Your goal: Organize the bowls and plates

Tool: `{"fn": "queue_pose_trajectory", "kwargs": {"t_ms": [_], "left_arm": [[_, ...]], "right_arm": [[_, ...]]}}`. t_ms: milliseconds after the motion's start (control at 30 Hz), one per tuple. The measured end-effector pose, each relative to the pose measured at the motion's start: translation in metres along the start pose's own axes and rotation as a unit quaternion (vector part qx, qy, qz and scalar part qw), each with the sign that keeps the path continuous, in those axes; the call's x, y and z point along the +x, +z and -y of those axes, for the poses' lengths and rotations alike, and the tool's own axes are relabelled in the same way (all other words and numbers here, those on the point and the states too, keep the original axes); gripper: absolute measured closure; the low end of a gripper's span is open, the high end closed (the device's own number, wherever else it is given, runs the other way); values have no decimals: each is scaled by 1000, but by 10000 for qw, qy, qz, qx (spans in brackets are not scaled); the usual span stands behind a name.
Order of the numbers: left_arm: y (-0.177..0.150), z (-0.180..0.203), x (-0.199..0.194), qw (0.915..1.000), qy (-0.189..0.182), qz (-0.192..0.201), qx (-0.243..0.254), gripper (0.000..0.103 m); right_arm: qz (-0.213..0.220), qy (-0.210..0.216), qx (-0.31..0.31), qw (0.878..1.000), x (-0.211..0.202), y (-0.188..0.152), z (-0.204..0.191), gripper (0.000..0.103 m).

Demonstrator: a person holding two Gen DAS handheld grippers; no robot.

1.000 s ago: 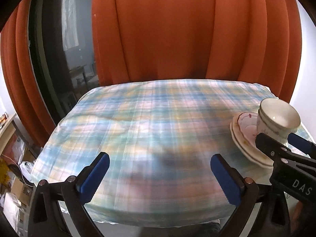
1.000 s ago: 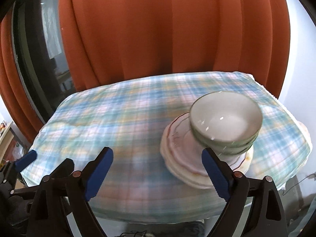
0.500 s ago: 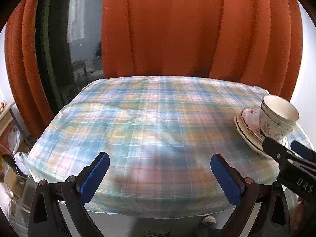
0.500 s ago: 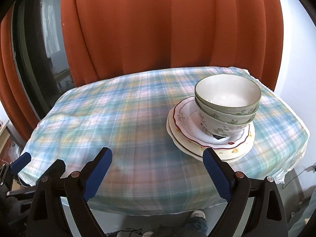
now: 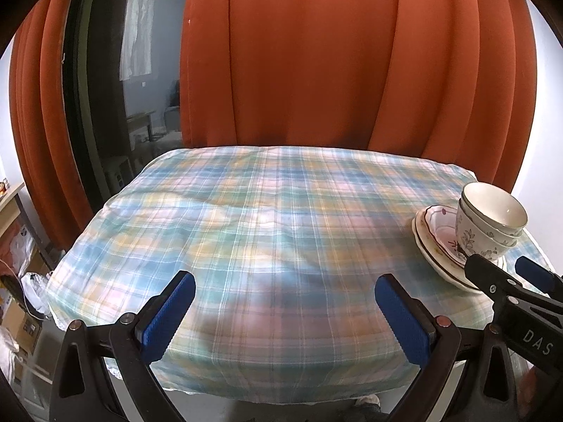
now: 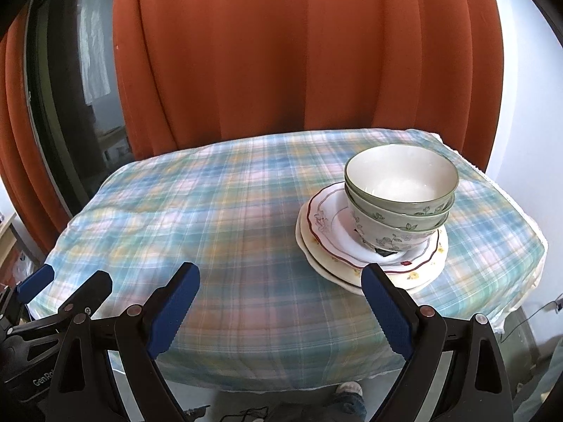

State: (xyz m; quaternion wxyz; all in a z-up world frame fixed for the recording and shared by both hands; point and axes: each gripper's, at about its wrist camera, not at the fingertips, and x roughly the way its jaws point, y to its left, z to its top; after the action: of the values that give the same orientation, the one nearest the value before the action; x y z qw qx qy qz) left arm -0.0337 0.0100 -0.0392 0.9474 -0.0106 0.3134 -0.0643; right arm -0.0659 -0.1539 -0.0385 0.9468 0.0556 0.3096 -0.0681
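A: Logging the surface first. One table (image 5: 267,232) under a plaid cloth (image 6: 225,232) in pale blue, pink and yellow; the cloth is rumpled toward the left of both frames and hangs over the near edge.

B: Dishes?

A: One pile, right of centre in the right wrist view, far right edge in the left wrist view. Plates (image 6: 327,235) stacked at the bottom, the top one with a dark red scalloped rim. Bowls (image 6: 401,193) nested on the plates, cream inside, green rims, leaf print outside. Exact count of either is hard to read.

B: Claws?

A: Left claw (image 5: 285,313): blue pads spread wide, nothing between them, low centre of its frame over the near cloth edge. Right claw (image 6: 279,309): also spread wide and empty; its right pad sits in front of the near rim of the plates in the picture, but whether it touches I cannot tell. Each claw shows in the other's lower corner.

B: Room?

A: Orange curtain (image 5: 334,56) in heavy folds behind the table. Dark window (image 6: 70,98) upper left, reflecting furniture. White wall (image 6: 524,112) at the right edge. Cardboard boxes (image 5: 17,302) lower left of the left wrist view.
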Motion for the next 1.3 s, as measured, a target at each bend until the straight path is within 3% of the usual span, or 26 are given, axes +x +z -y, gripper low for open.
{"fn": "queue_pose_trajectory", "kwargs": {"t_ms": [1300], "left_arm": [[4,9,-1,10000,47,77,-15,0]], "right_arm": [[-76,41,-14,10000,4,2,5,8]]}}
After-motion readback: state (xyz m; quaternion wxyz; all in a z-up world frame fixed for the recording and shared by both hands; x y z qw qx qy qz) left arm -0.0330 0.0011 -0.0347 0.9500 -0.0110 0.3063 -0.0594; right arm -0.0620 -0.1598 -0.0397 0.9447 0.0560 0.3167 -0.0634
